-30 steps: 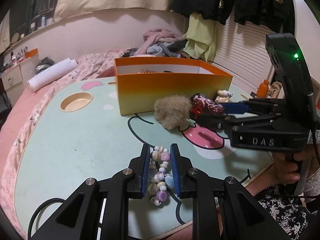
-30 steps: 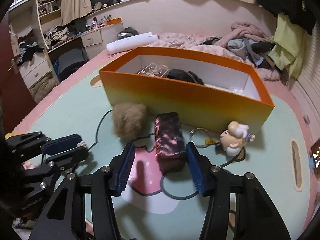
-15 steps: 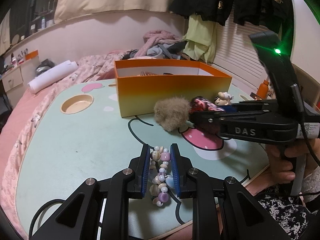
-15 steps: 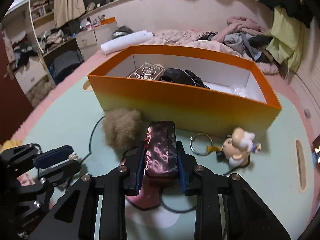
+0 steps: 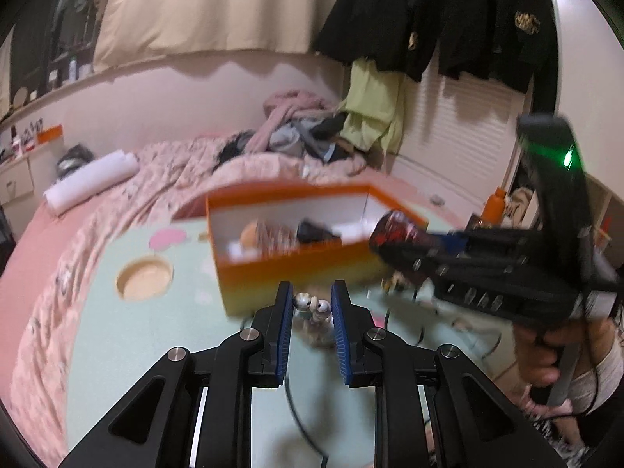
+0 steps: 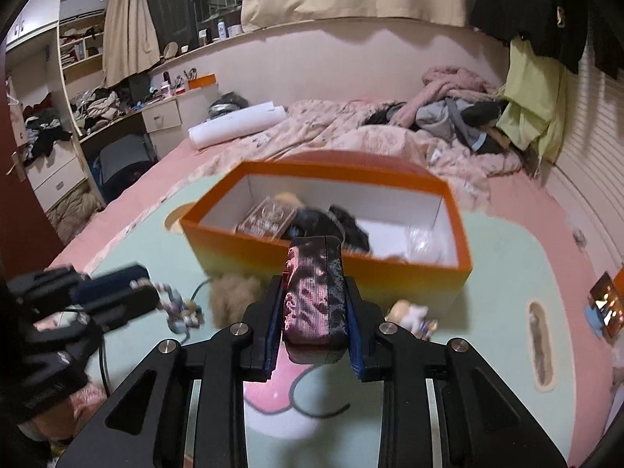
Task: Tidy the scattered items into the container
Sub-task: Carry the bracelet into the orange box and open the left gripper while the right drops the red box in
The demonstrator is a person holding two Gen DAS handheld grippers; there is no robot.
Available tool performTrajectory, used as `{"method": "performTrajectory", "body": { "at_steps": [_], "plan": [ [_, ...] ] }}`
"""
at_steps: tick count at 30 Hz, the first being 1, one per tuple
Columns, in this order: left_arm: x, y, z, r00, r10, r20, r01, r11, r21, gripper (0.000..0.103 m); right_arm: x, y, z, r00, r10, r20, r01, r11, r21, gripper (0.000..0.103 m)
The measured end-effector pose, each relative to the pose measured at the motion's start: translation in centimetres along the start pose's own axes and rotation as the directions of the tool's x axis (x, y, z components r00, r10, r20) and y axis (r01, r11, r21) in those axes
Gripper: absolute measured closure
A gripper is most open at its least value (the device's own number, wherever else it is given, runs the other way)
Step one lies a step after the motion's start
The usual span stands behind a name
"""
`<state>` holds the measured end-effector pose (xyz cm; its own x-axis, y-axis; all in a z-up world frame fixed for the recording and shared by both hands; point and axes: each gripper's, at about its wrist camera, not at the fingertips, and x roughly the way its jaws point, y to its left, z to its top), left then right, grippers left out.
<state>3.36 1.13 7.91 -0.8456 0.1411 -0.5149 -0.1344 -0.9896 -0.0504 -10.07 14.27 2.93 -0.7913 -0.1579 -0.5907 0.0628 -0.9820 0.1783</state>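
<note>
My left gripper (image 5: 312,308) is shut on a pastel bead bracelet (image 5: 312,306), lifted off the mint-green table (image 5: 156,335); the beads dangle between its blue pads (image 5: 285,323). In the right wrist view that gripper (image 6: 156,296) shows at the left with the bracelet (image 6: 181,312) hanging from it. My right gripper (image 6: 314,312) is shut on a dark red patterned pouch (image 6: 314,296), raised in front of the orange box (image 6: 327,261). The box (image 5: 288,269) holds a clear case (image 6: 269,216) and dark items. A fuzzy brown pom-pom (image 6: 234,298) and a small figurine (image 6: 409,314) lie before the box.
The table sits on a pink bed with rumpled bedding (image 6: 351,128), a white roll (image 6: 238,124) and piled clothes (image 6: 456,109). A round cup recess (image 5: 144,280) is sunk in the table's left part. A hand (image 5: 538,355) grips the right gripper's handle.
The right gripper closed on the pouch and lifted it off the table toward the box. The left gripper rose with the bracelet, which now hangs clear of the table.
</note>
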Motion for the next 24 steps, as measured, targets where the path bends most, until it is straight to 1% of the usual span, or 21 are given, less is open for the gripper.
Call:
{"method": "performTrajectory", "body": {
  "at_steps": [3,6,10,12,15,16,18,19,20,21,22,23,24],
  "plan": [
    [0.5,-0.1,2.2,1.0,-0.006,0.009,0.006,1.0,0.012,0.084,0.2,-0.1,1.4,1.0,-0.007,0.013,0.007,1.0,0.001,0.073],
    [1.8,-0.1,4.3,1.0,0.011,0.01,-0.012,1.0,0.026,0.084,0.8,-0.4,2.9,1.0,-0.017,0.021,0.016,1.0,0.011,0.073],
    [4.6,0.5,6.4,0.999,0.027,-0.023,-0.027,1.0,0.009,0.085,2.5,-1.6,4.3,1.0,-0.021,0.004,0.021,0.997,0.068,0.073],
    [5.9,0.8,6.8,0.998,0.042,-0.04,-0.042,0.999,0.005,0.085,3.5,-2.0,4.7,0.999,-0.034,-0.009,0.034,0.996,0.082,0.073],
    [8.5,1.3,6.9,0.99,0.126,-0.055,-0.124,0.991,0.041,0.085,4.9,-2.6,5.4,0.997,-0.074,-0.021,0.076,0.994,0.083,0.073],
    [9.3,1.5,6.9,0.988,0.137,-0.069,-0.134,0.99,0.039,0.085,5.4,-2.8,5.7,0.996,-0.084,-0.027,0.086,0.993,0.085,0.073],
    [10.6,2.2,6.8,0.988,0.124,-0.091,-0.123,0.992,0.012,0.085,6.7,-3.3,6.0,0.994,-0.098,-0.051,0.102,0.991,0.089,0.073],
    [11.2,2.6,6.8,0.987,0.115,-0.11,-0.116,0.993,0.0,0.08,7.2,-3.5,6.2,0.994,-0.093,-0.059,0.098,0.991,0.09,0.073],
    [11.7,2.8,6.7,0.984,0.122,-0.127,-0.124,0.992,-0.003,0.073,7.6,-3.6,6.2,0.994,-0.09,-0.067,0.095,0.992,0.088,0.073],
    [11.9,3.0,6.6,0.981,0.136,-0.137,-0.137,0.991,0.0,0.053,7.8,-3.6,6.2,0.993,-0.094,-0.071,0.1,0.991,0.085,0.072],
    [11.6,3.1,6.5,0.981,0.149,-0.124,-0.15,0.989,0.001,0.043,7.8,-3.7,6.2,0.992,-0.107,-0.074,0.113,0.99,0.087,0.065],
    [11.1,3.3,6.4,0.982,0.161,-0.1,-0.162,0.987,-0.001,0.039,7.5,-3.5,6.1,0.99,-0.122,-0.072,0.129,0.987,0.094,0.055],
    [10.4,3.6,6.3,0.984,0.162,-0.076,-0.163,0.987,-0.004,0.033,6.8,-3.5,5.9,0.989,-0.139,-0.047,0.143,0.984,0.106,0.051]
  ]
}}
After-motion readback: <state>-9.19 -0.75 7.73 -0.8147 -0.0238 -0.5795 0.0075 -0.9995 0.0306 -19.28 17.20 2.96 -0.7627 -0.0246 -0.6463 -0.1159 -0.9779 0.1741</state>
